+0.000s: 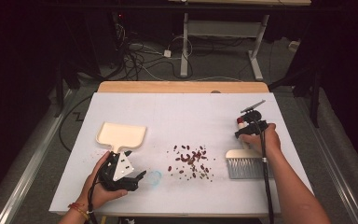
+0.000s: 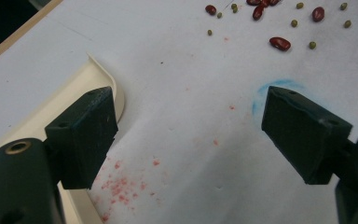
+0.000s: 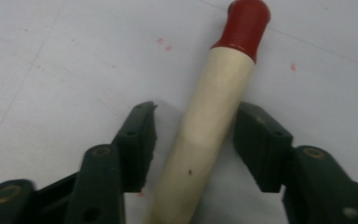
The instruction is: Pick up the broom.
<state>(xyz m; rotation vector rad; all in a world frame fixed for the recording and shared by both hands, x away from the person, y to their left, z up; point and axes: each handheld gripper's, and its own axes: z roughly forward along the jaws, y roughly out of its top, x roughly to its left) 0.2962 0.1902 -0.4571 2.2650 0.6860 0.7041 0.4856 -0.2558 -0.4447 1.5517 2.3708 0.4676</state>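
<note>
In the high view, one cream dustpan (image 1: pixel 121 135) lies on the left of the white table (image 1: pixel 177 112), its handle toward the person. One brush (image 1: pixel 245 163) lies on the right, grey bristles near the person and its red-tipped handle running away. Between them sits one loose scatter of dark red beans (image 1: pixel 191 161), too many and too small to count here, well apart from both tools. The left gripper (image 1: pixel 137 179) rests just below the dustpan's handle, near a faint blue ring (image 1: pixel 154 176) drawn on the table. The right gripper (image 1: pixel 248 128) sits over the brush handle.

In the left gripper view, the two jaws stand wide apart with only bare table between them; the dustpan's rim (image 2: pixel 103 77) lies beside one jaw and the blue ring beside the other. Four red beans (image 2: pixel 279 43) and about nine small green ones (image 2: pixel 312 45) lie beyond.

In the right gripper view, the jaws straddle the brush's cream handle (image 3: pixel 214 116); one pad looks to be touching it, while a gap remains at the other, so it is not clamped
</note>
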